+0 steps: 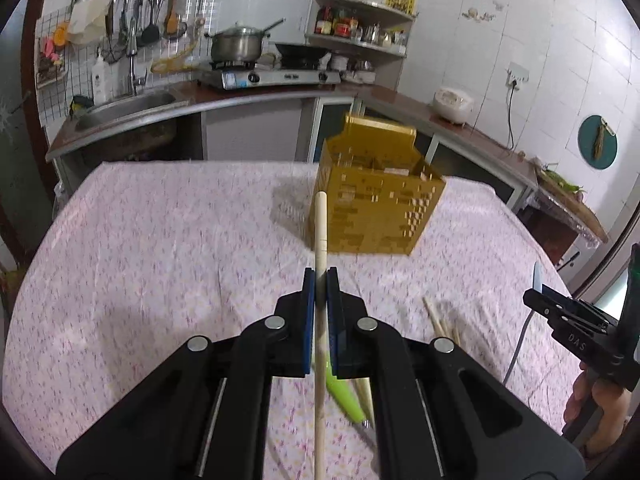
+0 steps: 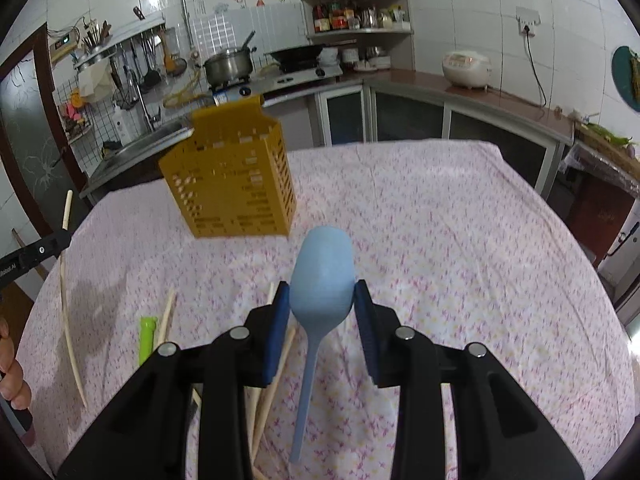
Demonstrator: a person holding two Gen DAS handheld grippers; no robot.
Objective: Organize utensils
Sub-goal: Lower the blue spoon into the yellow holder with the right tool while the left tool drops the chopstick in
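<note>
Utensils are mid-sort: your left gripper [image 1: 320,280] has its blue pads pinched tight on a single pale chopstick [image 1: 321,232], held off the table with its tip pointing toward the yellow perforated caddy [image 1: 376,204]. Your right gripper [image 2: 322,300] has its pads set wide about the bowl of the blue spoon [image 2: 322,276]; the spoon looks carried, but whether the pads actually press it, you cannot tell from either view. Neither item is in the caddy yet. Something pale shows inside one compartment, too unclear to name, so I judge little or nothing as stowed. Outstanding on the pink floral tablecloth [image 2: 460,240]: several loose chopsticks [image 2: 272,392] beneath the right gripper and a green-handled utensil [image 2: 146,338] beside them. The caddy stands upright near the far edge, well apart from the pile. Judgement: early to middle stage, with most of the work remaining.
</note>
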